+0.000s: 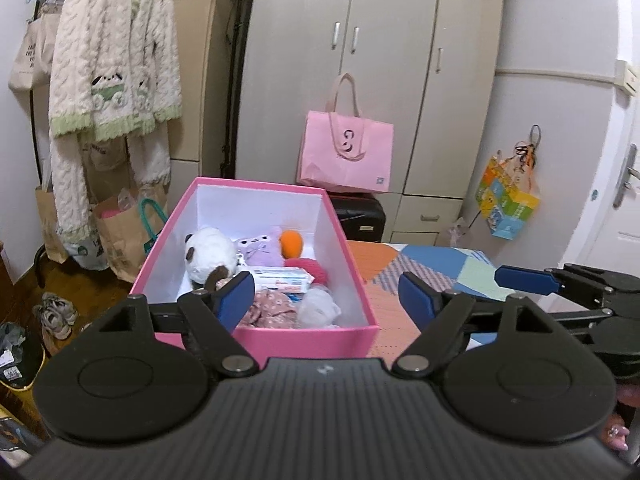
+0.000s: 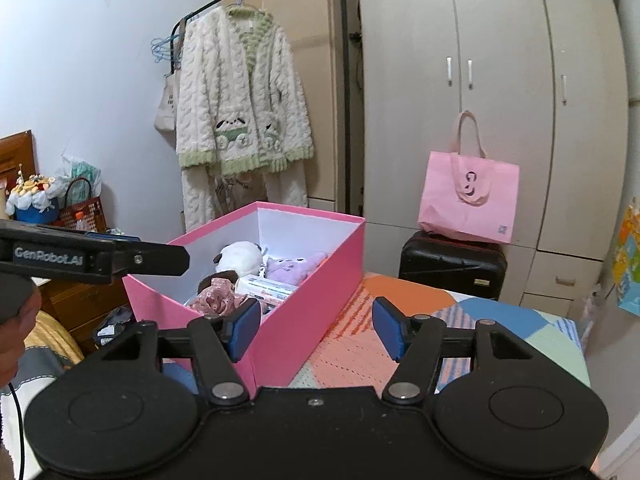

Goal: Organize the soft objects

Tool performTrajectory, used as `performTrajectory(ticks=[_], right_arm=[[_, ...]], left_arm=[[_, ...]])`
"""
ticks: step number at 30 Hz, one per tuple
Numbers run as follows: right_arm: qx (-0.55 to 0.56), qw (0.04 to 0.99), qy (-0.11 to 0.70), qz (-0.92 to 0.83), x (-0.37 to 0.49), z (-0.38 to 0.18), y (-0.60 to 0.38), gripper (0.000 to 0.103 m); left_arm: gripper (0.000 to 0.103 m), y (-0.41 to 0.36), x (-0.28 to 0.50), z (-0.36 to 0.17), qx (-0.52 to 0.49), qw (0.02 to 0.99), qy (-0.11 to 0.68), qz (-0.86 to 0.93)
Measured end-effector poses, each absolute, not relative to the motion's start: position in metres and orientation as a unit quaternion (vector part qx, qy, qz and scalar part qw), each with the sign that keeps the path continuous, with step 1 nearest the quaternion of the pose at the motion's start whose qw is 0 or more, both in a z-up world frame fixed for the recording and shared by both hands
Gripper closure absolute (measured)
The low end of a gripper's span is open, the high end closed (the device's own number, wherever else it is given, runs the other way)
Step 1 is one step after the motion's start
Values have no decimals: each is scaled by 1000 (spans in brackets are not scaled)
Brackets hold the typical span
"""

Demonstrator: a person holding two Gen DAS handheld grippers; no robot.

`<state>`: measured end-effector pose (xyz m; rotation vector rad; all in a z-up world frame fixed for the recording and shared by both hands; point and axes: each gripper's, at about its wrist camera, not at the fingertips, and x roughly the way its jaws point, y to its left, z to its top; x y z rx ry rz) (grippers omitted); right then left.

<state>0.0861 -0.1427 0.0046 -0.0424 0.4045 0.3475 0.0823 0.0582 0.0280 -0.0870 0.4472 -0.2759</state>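
Note:
A pink box with a white inside stands on the patchwork blanket. In it lie a panda plush, a purple plush, an orange-and-pink plush, a small white carton, a floral cloth and a white fluffy piece. My left gripper hovers open above the box's near end, nothing between its fingers. My right gripper is open too, empty, over the box's near right corner. The right gripper's blue pad shows beside the left one.
A pink tote bag sits on a black suitcase before the beige wardrobe. A fleece robe hangs on a rack at the left, with paper bags and shoes on the floor. A door is at right.

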Motion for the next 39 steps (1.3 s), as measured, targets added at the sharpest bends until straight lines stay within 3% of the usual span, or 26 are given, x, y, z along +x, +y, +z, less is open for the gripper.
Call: performTrajectory(ticks=[13, 17, 21, 29, 39], right_arm=[[-14, 972, 197, 128, 50, 7, -164, 26], [-8, 973, 199, 116, 40, 7, -168, 14], [-17, 970, 224, 89, 40, 1, -168, 3], [-55, 967, 249, 11, 32, 2, -159, 1], [7, 973, 231, -10, 15, 12, -174, 1]], left_arm=[[12, 47, 53, 27, -46, 964, 215, -151], [1, 47, 47, 24, -51, 965, 212, -145], [1, 45, 45, 20, -44, 966, 221, -129], [0, 47, 37, 16, -30, 970, 229, -72], [0, 45, 26, 18, 1, 976, 212, -52]])
